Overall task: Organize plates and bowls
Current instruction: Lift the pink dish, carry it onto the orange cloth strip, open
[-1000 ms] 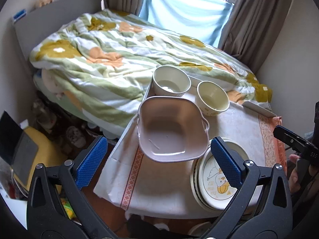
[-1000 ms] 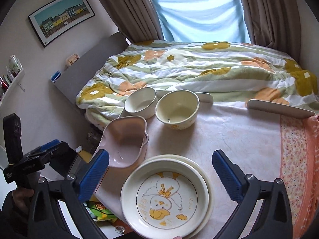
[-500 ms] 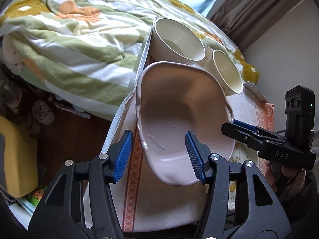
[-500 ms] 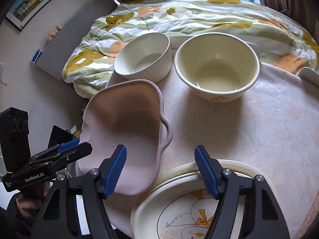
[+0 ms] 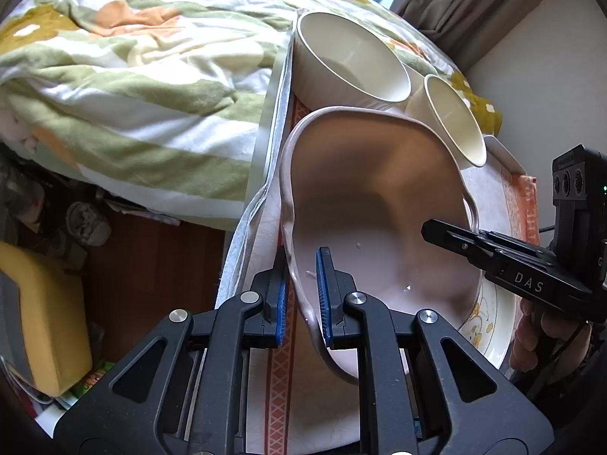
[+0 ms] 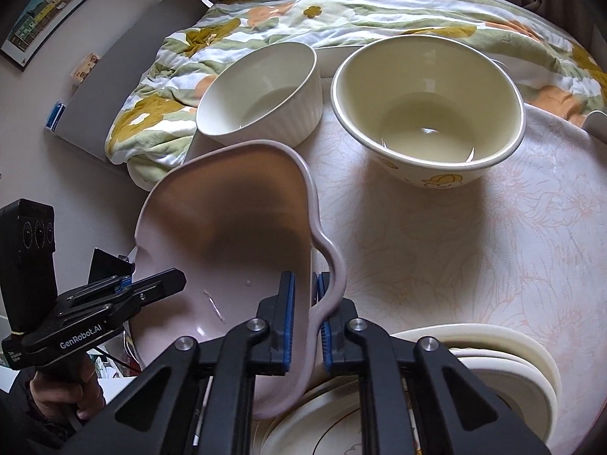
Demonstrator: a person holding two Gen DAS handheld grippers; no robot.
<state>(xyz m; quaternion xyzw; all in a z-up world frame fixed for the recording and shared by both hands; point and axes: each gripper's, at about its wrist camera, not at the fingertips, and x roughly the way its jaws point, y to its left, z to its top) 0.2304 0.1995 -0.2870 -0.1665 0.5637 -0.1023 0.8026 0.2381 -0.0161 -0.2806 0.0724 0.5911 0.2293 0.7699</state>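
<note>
Pink dish [image 5: 364, 204] sat centre frame on the counter [image 6: 436, 250], overlapping the duck plates [image 6: 493, 360]. Left gripper [image 5: 299, 295] clamped its left rim, right gripper [image 6: 305, 318] its handle side. Two bowls stood upper frame.

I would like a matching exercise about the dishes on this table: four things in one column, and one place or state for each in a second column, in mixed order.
Things:
1. pink dish
2. ribbed white bowl
3. cream bowl
4. duck plate

Places or states:
A. has a yellow figure on its outer wall
B. partly under the pink dish
C. gripped at both side rims
D. nearest the bed, at the table's edge

Pairs: 1-C, 2-D, 3-A, 4-B
</note>
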